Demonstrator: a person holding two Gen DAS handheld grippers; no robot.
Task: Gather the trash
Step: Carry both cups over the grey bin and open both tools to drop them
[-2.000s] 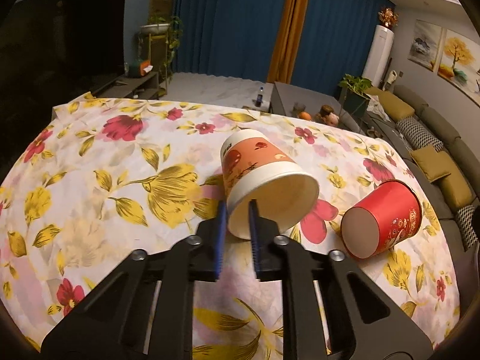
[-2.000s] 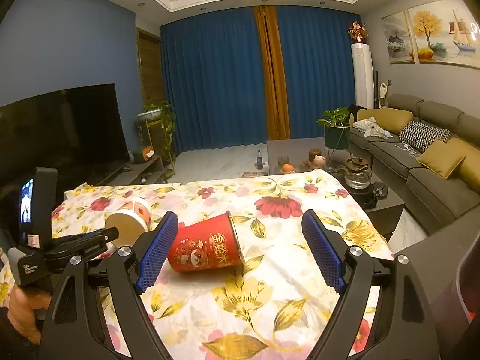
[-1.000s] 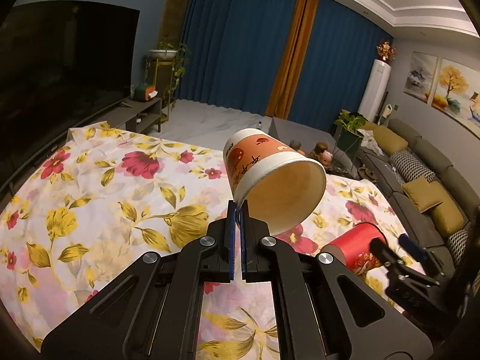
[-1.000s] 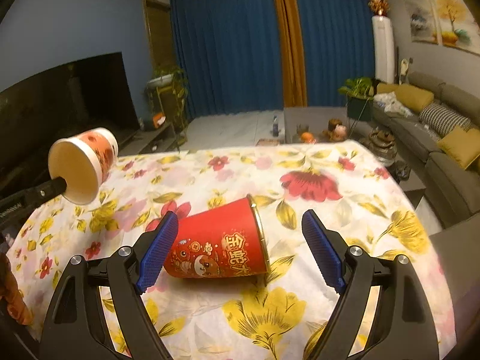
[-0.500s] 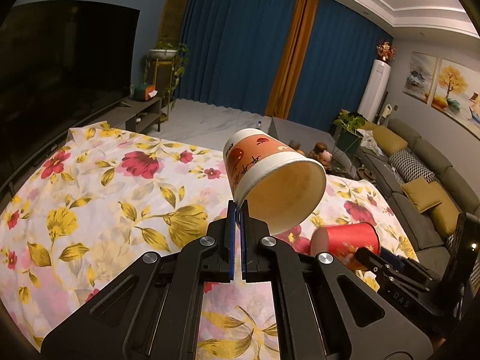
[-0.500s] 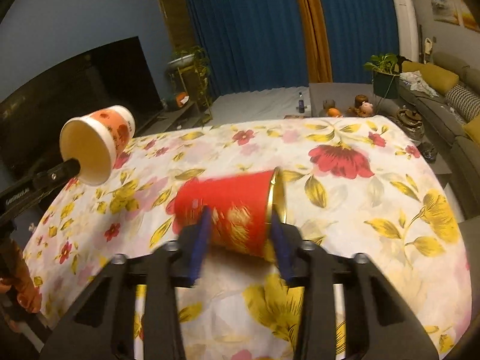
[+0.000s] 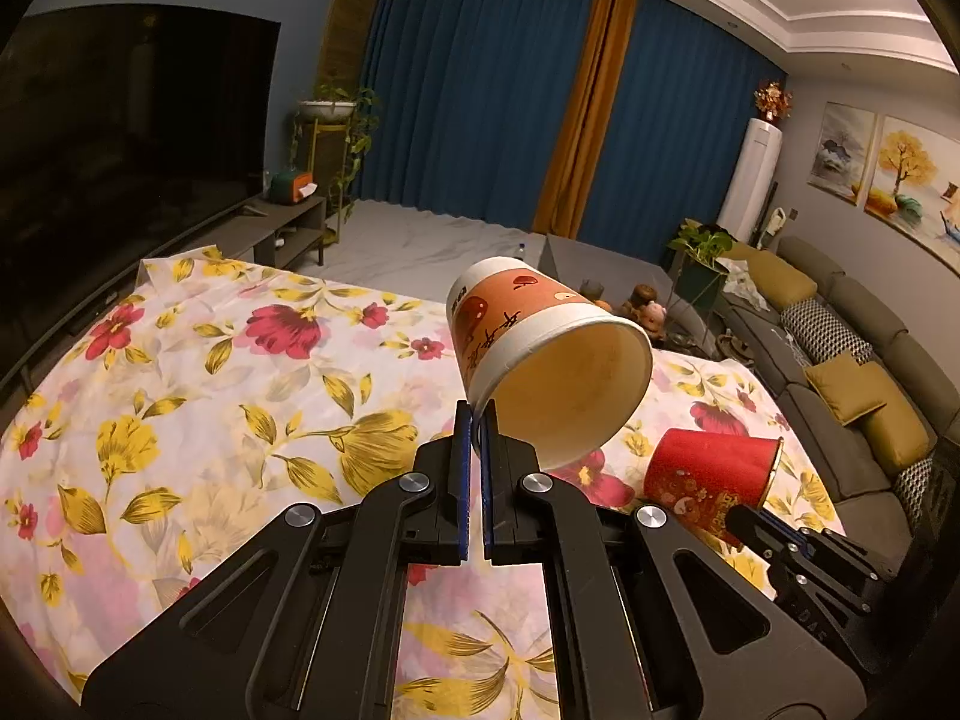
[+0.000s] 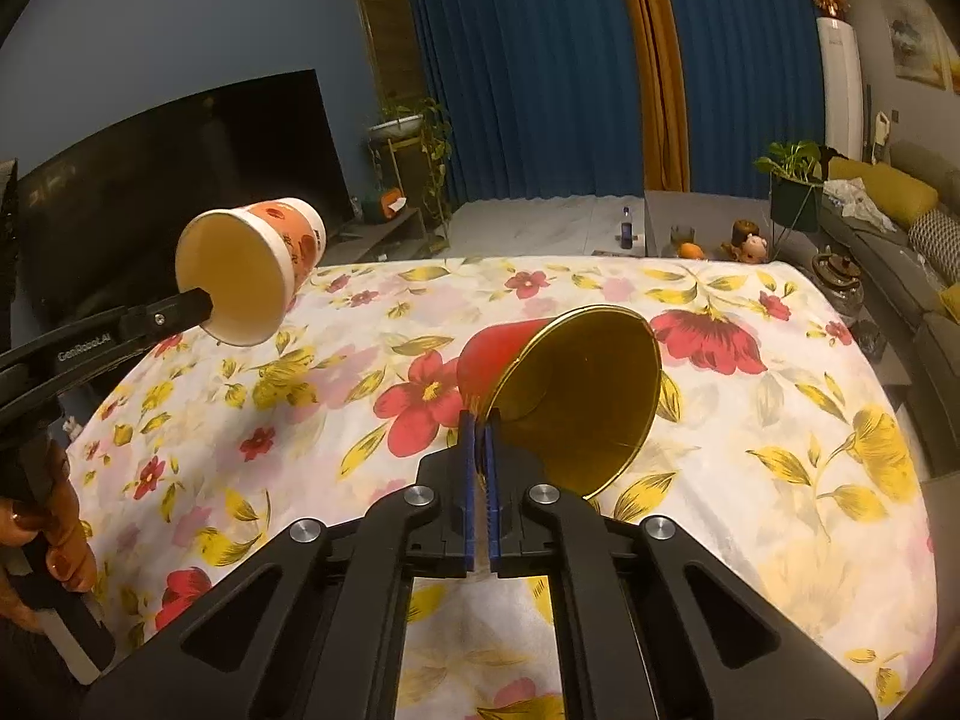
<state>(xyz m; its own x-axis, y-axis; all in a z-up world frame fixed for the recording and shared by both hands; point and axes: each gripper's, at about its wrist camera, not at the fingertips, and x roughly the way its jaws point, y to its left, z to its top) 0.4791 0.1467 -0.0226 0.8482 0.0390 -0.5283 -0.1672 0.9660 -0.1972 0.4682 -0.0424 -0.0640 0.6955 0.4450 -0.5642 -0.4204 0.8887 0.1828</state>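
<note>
An orange-and-white paper cup [image 7: 528, 324] hangs tilted above the table, its mouth turned toward the camera. My left gripper [image 7: 474, 420] is shut on the cup's lower rim. The right wrist view shows that cup [image 8: 252, 276] at upper left, on the left gripper [image 8: 204, 303]. A red paper cup with a gold inside [image 8: 576, 396] lies at the table's middle, mouth toward the camera. My right gripper [image 8: 479, 426] has its jaws closing on this cup's rim, and the pads pinch its wall. In the left wrist view the red cup [image 7: 708, 480] sits low on the right.
A floral cloth covers the table [image 7: 210, 390]. A dark television [image 7: 132, 138] stands to the left and a sofa [image 7: 852, 360] to the right. A low table with small items [image 8: 708, 228] is behind. A person's hand [image 8: 54, 540] holds the left gripper's handle.
The right gripper went from wide open around the red cup to pinched on its rim, and the cup's mouth swung toward the camera. The left gripper lifted its cup off the cloth, then held still.
</note>
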